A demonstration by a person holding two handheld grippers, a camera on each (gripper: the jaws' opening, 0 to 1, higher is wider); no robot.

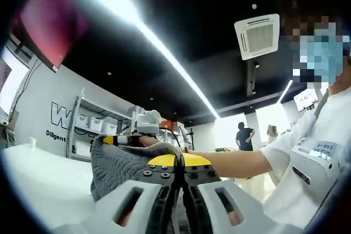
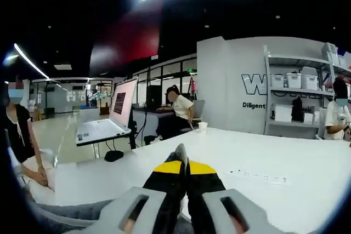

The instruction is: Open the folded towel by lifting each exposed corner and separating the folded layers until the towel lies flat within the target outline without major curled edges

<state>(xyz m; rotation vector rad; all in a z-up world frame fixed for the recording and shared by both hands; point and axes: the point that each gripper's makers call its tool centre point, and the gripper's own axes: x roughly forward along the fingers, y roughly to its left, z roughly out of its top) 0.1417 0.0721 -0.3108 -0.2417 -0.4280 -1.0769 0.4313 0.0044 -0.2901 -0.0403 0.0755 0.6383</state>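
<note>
The grey knitted towel [image 1: 118, 168] is held up off the white table [image 1: 44, 179]. In the left gripper view my left gripper [image 1: 178, 160] is shut on one edge of it, with cloth pinched between the yellow-tipped jaws. Beyond the towel's top edge my right gripper [image 1: 131, 138] grips the far corner, with the person's bare forearm [image 1: 230, 160] reaching to it. In the right gripper view my right gripper [image 2: 184, 163] is shut, with a grey sliver of towel [image 2: 181, 149] sticking out at the tips. More grey cloth [image 2: 71, 212] hangs at the lower left.
The white table [image 2: 285, 157] stretches ahead with a paper cup [image 2: 203, 126] at its far edge and a row of small marks [image 2: 258, 177]. Shelves with white bins [image 2: 299, 89] line the wall. An open laptop [image 2: 107, 124] is on another desk, and several people are around.
</note>
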